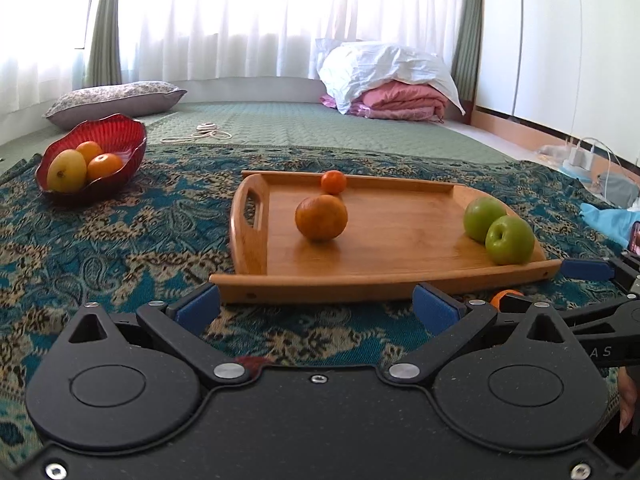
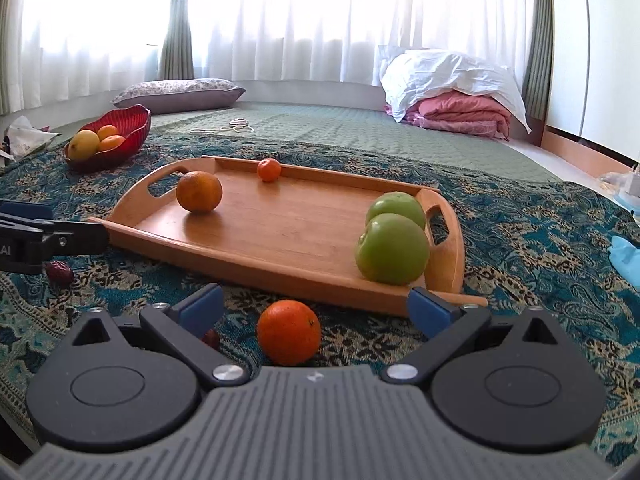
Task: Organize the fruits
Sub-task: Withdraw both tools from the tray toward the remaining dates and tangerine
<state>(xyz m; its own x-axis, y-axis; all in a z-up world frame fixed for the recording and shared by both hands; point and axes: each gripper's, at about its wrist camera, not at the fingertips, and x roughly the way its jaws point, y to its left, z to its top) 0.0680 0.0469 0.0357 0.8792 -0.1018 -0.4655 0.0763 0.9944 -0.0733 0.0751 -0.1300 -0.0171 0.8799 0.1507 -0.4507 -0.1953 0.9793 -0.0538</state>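
Observation:
A wooden tray [image 1: 380, 256] [image 2: 280, 224] lies on the patterned cloth. It holds a large orange [image 1: 321, 217] [image 2: 199, 191], a small orange [image 1: 333, 182] [image 2: 269, 169] and two green apples [image 1: 509, 239] [image 2: 392, 249]. Another orange [image 2: 289, 332] lies on the cloth between my open right gripper's [image 2: 316, 306] fingers, untouched; in the left wrist view a sliver of the orange [image 1: 505, 297] shows. My left gripper [image 1: 316, 306] is open and empty before the tray's near edge. A red bowl [image 1: 94, 160] [image 2: 110, 138] at the far left holds several fruits.
Two dark red dates [image 2: 60, 274] [image 2: 211, 338] lie on the cloth near the grippers. A pillow [image 1: 116, 98], folded bedding [image 1: 400, 92], a cord [image 1: 208, 133] and chargers [image 1: 580, 156] lie beyond. A blue cloth [image 2: 626, 256] is at the right.

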